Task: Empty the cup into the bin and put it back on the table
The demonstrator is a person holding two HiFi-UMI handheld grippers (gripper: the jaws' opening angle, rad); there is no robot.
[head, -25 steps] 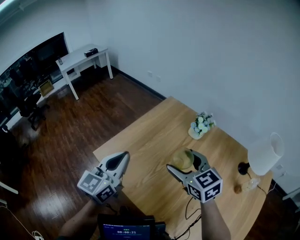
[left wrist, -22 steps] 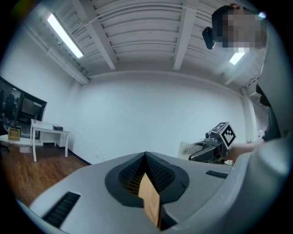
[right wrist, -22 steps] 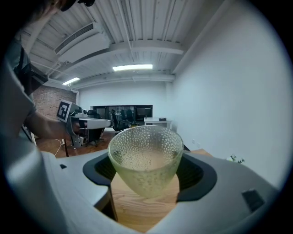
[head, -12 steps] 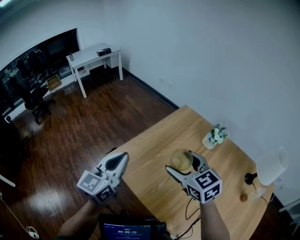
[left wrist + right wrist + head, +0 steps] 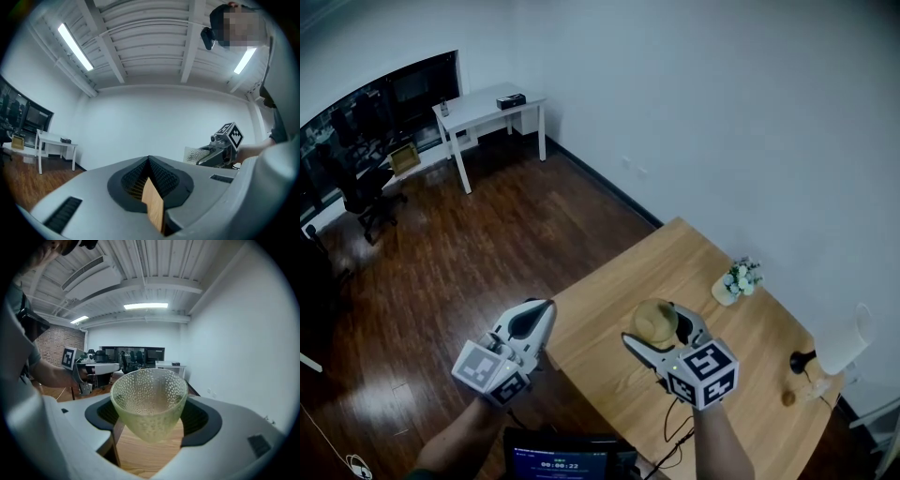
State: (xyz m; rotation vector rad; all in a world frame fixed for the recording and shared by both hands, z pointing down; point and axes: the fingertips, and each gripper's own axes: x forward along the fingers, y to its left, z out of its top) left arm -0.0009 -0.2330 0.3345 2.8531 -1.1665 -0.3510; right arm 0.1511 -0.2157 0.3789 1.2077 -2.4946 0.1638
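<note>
Right gripper view showed the dimpled cup [image 5: 149,399] upright, pinched between the wide-set jaws of the right gripper [image 5: 652,323] above the wooden table [image 5: 609,281]. Near the table's edge, the left gripper [image 5: 546,309] had its jaws pressed together.

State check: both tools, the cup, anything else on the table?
cup: upright, mouth up, nothing visible inside, held above the table.
right tool: shut on cup.
left tool: shut, empty.
flower pot: upright on table.
lamp: upright on table; lit or not, cannot tell.
</note>
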